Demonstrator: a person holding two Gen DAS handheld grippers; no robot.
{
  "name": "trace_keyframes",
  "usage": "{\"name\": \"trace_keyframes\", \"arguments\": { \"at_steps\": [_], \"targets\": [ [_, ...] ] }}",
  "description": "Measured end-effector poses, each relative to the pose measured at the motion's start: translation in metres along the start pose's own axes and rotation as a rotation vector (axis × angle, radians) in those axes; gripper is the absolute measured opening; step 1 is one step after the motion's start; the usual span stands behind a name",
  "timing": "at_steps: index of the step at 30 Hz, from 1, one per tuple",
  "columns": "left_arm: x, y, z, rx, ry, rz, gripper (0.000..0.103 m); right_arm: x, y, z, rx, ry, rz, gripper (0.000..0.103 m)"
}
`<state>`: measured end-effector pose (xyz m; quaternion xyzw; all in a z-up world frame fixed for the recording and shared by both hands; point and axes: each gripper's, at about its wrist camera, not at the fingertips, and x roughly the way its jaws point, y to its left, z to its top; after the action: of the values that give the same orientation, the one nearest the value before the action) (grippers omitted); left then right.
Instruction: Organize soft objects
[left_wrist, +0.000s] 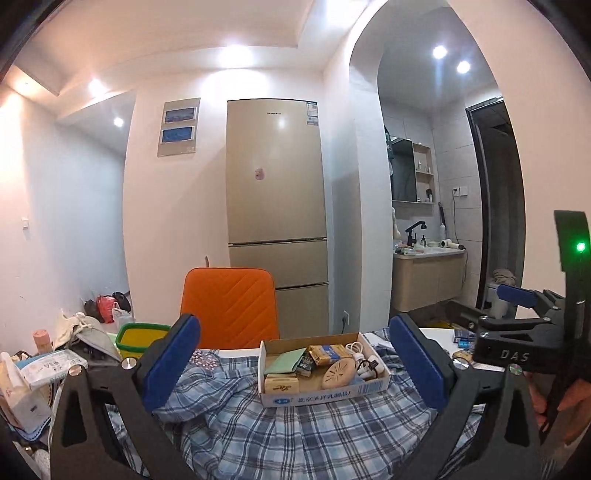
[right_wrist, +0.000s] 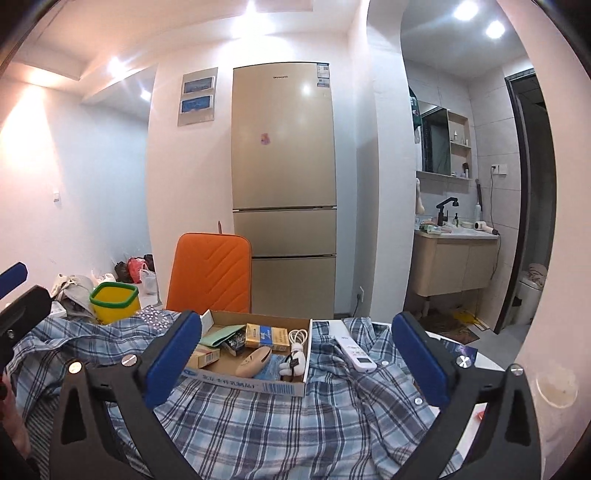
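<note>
A blue and white plaid shirt (left_wrist: 280, 432) (right_wrist: 266, 424) lies spread over the table, rumpled at its far side. My left gripper (left_wrist: 295, 363) stands open just above it, nothing between its blue pads (left_wrist: 168, 363). In the right wrist view my right gripper (right_wrist: 297, 363) is open too, over the same shirt (right_wrist: 266, 424), with empty space between its blue pads (right_wrist: 421, 362). The right gripper's body shows at the right edge of the left wrist view. A shallow cardboard box (left_wrist: 364, 387) (right_wrist: 258, 386) of small items rests on the shirt's far part.
A white remote (right_wrist: 356, 350) lies on the shirt right of the box. An orange chair (left_wrist: 231, 306) (right_wrist: 210, 273) stands behind the table, a fridge (left_wrist: 275, 206) beyond it. A yellow bin with a green rim (right_wrist: 114, 301) and piled clutter (left_wrist: 40, 369) sit at the left.
</note>
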<state>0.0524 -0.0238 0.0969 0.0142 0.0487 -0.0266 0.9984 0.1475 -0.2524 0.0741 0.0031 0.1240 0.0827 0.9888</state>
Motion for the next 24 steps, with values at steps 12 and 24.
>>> {"name": "trace_keyframes", "arguments": {
  "at_steps": [12, 24],
  "targets": [
    [0.002, 0.009, -0.058, -0.049, -0.007, 0.0, 0.103, 0.001, 0.008, -0.056, 0.005, -0.015, 0.054, 0.103],
    [0.016, 0.009, -0.085, -0.049, 0.051, 0.015, 0.103, 0.0, 0.015, -0.076, -0.043, -0.036, 0.006, 0.103]
  ]
}}
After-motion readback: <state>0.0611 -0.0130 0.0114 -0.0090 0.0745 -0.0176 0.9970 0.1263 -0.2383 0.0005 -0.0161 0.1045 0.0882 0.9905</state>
